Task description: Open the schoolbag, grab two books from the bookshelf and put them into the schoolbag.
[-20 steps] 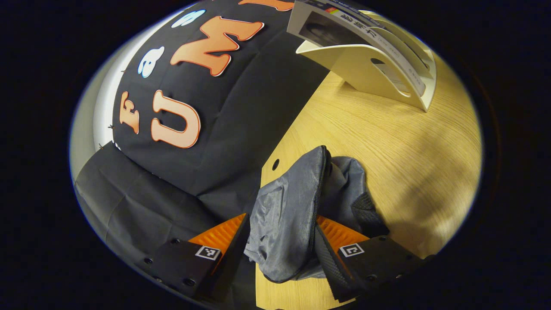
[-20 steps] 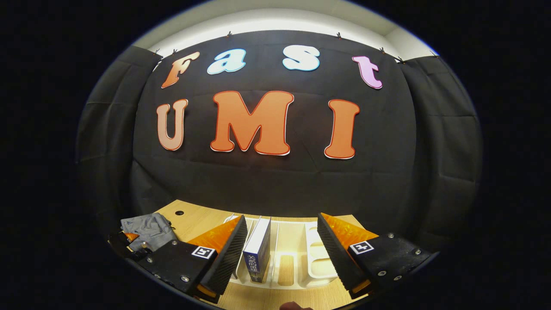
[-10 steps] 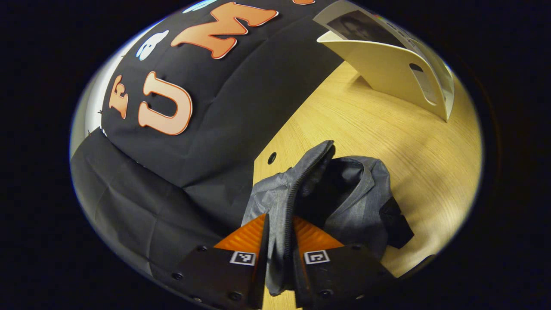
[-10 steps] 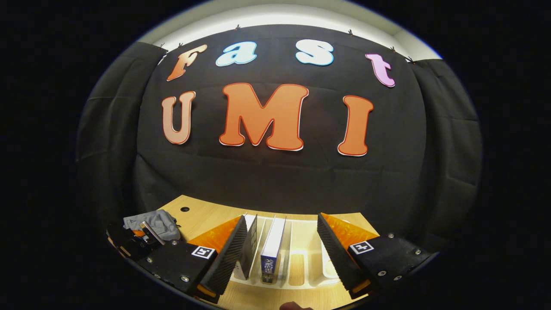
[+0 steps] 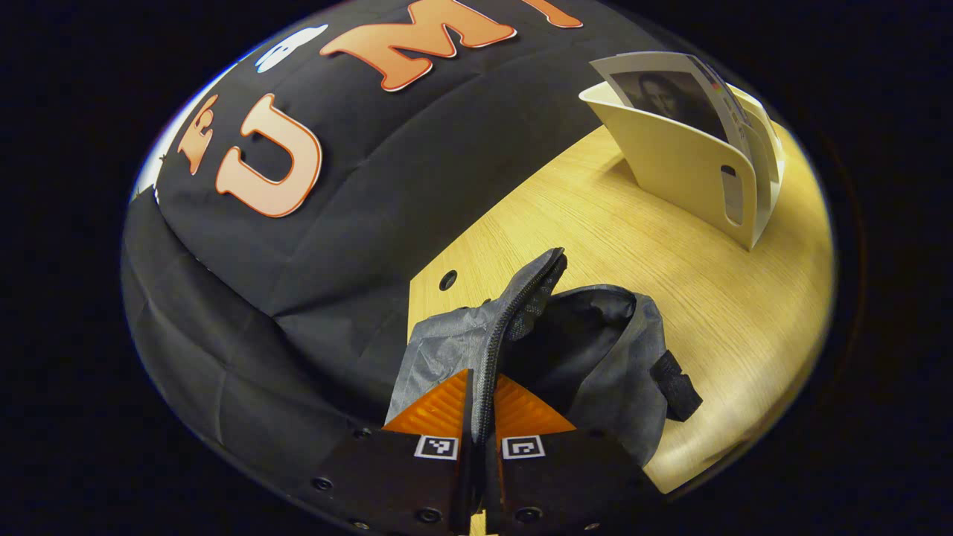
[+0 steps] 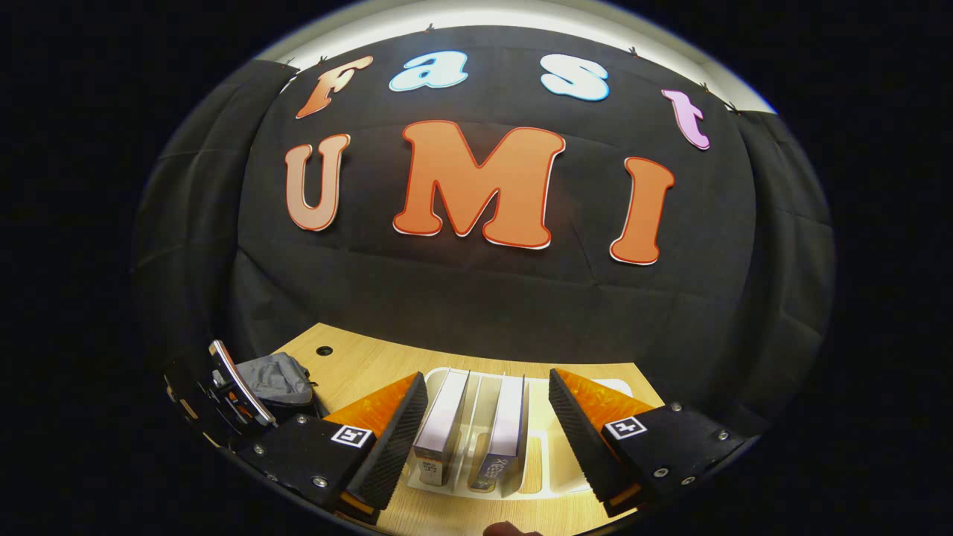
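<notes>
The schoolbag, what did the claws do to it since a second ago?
The left claw closed its open fingers on the schoolbag's zipper edge and now pinches it, with the bag's mouth gaping wider. The right claw stayed open above the bookshelf; its view slid sideways, so both books now sit between its fingers. The books stayed in the shelf.
</notes>
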